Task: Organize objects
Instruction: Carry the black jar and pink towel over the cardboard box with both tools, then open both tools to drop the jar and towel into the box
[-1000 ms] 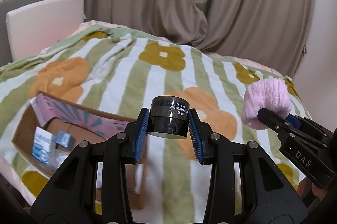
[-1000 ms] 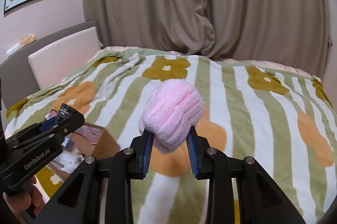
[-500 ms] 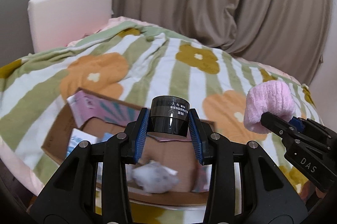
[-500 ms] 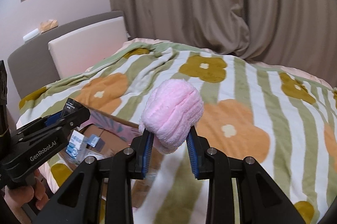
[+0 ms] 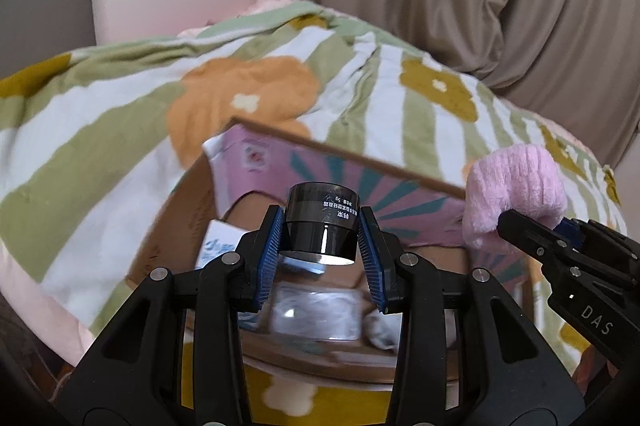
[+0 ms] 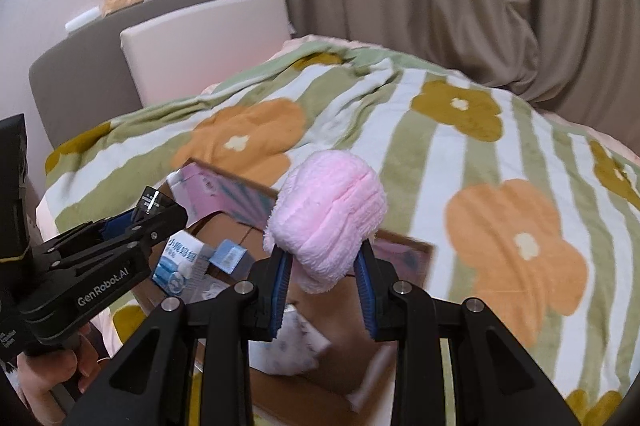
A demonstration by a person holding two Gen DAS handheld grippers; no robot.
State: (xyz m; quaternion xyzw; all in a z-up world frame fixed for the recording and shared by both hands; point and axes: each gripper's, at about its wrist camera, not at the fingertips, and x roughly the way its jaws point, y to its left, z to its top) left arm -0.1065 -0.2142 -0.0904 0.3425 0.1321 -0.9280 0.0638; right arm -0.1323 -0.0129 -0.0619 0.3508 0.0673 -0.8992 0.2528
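Left gripper (image 5: 320, 246) clamped on a small black jar (image 5: 322, 226), pads pressing both sides, held over the open cardboard box (image 5: 192, 209). Right gripper (image 6: 324, 274) clamped on a pink fluffy cloth (image 6: 326, 216), also above the box; in the left view it sits at 3 o'clock of the jar. Box rests on a flowered striped blanket (image 6: 500, 161). Inside the box: a blue-and-white carton (image 6: 180, 260) at 9 o'clock, a white wrapped packet (image 6: 294, 346) at 6 o'clock.
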